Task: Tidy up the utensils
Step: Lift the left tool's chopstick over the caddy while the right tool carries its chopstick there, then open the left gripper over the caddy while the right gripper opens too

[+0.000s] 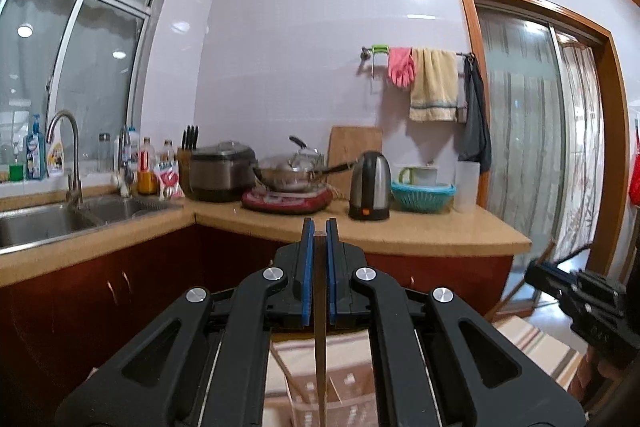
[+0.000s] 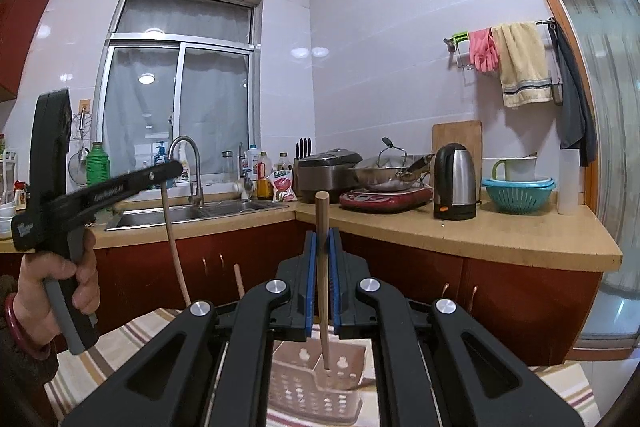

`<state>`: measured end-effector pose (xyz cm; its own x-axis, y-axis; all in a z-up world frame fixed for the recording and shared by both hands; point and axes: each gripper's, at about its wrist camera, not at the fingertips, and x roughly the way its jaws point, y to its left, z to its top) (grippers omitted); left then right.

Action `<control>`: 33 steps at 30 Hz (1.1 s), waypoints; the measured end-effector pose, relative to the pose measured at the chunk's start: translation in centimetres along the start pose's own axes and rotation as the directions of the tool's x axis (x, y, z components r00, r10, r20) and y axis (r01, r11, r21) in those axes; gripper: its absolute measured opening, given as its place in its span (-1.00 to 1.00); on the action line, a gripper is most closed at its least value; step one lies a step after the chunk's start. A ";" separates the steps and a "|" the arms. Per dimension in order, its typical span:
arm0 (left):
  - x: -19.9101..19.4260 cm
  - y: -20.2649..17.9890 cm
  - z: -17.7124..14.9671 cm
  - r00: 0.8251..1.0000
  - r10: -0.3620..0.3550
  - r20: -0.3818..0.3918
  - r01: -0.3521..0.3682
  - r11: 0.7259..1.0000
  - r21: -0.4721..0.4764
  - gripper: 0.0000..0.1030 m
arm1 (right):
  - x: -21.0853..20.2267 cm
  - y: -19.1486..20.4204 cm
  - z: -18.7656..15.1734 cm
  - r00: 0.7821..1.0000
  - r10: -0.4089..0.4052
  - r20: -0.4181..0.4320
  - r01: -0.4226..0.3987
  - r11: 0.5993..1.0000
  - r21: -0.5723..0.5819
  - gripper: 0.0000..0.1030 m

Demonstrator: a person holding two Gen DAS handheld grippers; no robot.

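Right wrist view: striped tablecloth [image 2: 132,339] below, open air above, counter edge well beyond. Pale perforated plastic utensil basket [image 2: 316,383] at 6 o'clock. Right gripper [image 2: 322,239] clamped on light, stiff wooden chopstick [image 2: 323,267], tip over basket; smooth, apt to pivot. Left gripper [image 1: 319,227] clamped on thin wooden stick [image 1: 319,307], hanging toward 6 o'clock.

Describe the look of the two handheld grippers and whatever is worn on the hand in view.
Both grippers, left and right, are black plastic with blue pads and silver pivot bolts. The left one has a pistol grip and white lettering. The hand wears a red bracelet and dark sleeve.
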<state>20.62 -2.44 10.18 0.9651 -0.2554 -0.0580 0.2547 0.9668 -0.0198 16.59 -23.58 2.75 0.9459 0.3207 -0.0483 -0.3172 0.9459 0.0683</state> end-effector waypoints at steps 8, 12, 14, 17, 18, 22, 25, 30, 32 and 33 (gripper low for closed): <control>4.4 0.1 1.3 0.999 0.029 0.046 -0.030 0.999 0.012 -0.88 | 2.8 -1.2 -0.7 1.000 -0.006 -0.023 0.007 1.000 0.011 -0.87; 6.5 0.1 -0.1 0.999 0.036 0.012 -0.037 0.999 0.020 -0.88 | 4.2 -1.8 -1.8 0.998 0.002 -0.055 0.000 0.999 0.035 -0.87; 7.4 0.2 -1.5 0.999 0.036 -0.022 -0.036 0.999 0.013 -0.88 | 4.7 -1.9 -2.6 0.997 0.008 -0.075 -0.004 0.999 0.049 -0.87; 8.2 0.5 -3.8 0.997 0.040 -0.072 -0.040 0.999 0.002 -0.88 | 5.4 -2.2 -3.9 0.994 0.016 -0.105 -0.009 0.997 0.071 -0.87; 8.5 0.7 -4.5 0.995 0.040 -0.092 -0.040 0.999 -0.004 -0.88 | 5.6 -2.3 -4.3 0.993 0.020 -0.115 -0.011 0.997 0.079 -0.87; 9.3 1.6 -6.9 0.987 0.035 -0.160 -0.041 0.999 -0.035 -0.88 | 6.0 -2.6 -5.5 0.988 0.025 -0.151 -0.009 0.994 0.106 -0.87; 9.4 2.2 -8.1 0.981 0.040 -0.188 -0.050 0.998 -0.045 -0.84 | 6.0 -2.8 -5.9 0.986 0.021 -0.166 -0.002 0.993 0.116 -0.87; 8.8 2.4 -9.4 0.975 0.053 -0.217 -0.064 0.997 -0.041 -0.12 | 5.4 -2.8 -6.2 0.985 -0.015 -0.172 0.033 0.994 0.102 -0.31; 8.4 2.5 -9.8 0.972 0.059 -0.229 -0.070 0.997 -0.040 -0.01 | 4.9 -2.8 -6.1 0.986 -0.033 -0.164 0.049 0.994 0.095 0.00; 8.1 2.5 -10.0 0.969 0.065 -0.238 -0.076 0.996 -0.036 0.09 | 4.6 -2.8 -6.1 0.986 -0.042 -0.162 0.057 0.994 0.089 0.03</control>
<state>28.50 -2.10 -0.37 0.9371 -0.1857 -0.2955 0.1784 0.9826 -0.0517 21.39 -24.44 -3.75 0.9349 0.2848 -0.2116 -0.2560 0.9544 0.1535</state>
